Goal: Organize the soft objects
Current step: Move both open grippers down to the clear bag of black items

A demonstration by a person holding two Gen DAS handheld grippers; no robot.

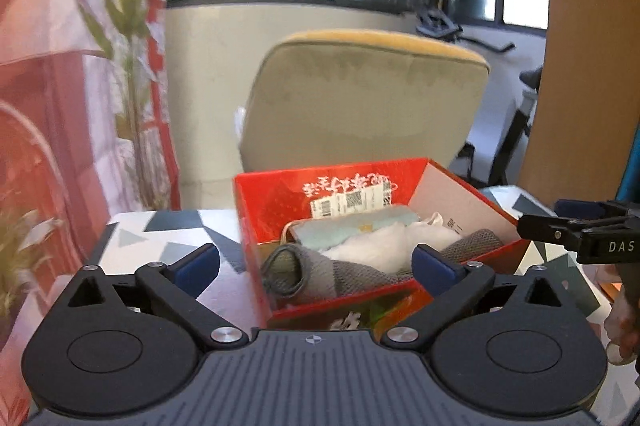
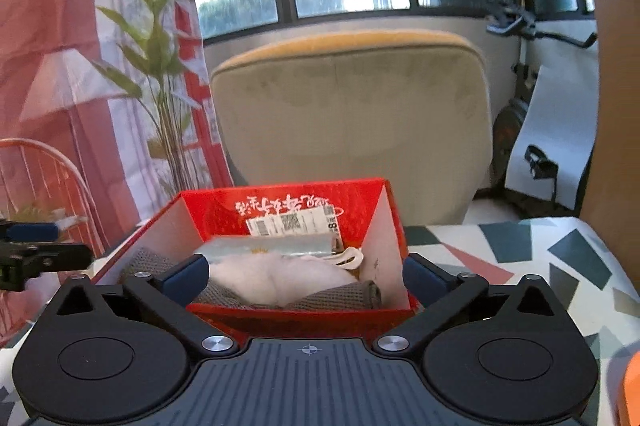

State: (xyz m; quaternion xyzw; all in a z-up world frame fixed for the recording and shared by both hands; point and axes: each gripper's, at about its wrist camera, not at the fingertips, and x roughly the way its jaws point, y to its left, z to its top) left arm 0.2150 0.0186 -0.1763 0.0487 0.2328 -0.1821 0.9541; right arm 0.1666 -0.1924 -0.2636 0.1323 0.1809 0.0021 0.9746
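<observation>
Both grippers — left (image 1: 316, 262) and right (image 2: 306, 276) — stand wide apart with nothing in them, and the cloths (image 2: 280, 280) lie piled in the red box (image 2: 288, 204), so back straight off without snagging the grey knit (image 1: 320, 276) — it droops near the rim.

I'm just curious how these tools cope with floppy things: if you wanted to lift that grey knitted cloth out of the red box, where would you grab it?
Probably at its rolled end, the bunched part by the red box's near-left corner. It is thick enough to pinch, and the white fluffy item lies on the cloth's middle. Bring open tongs down from above, since the box walls block the sides.
</observation>
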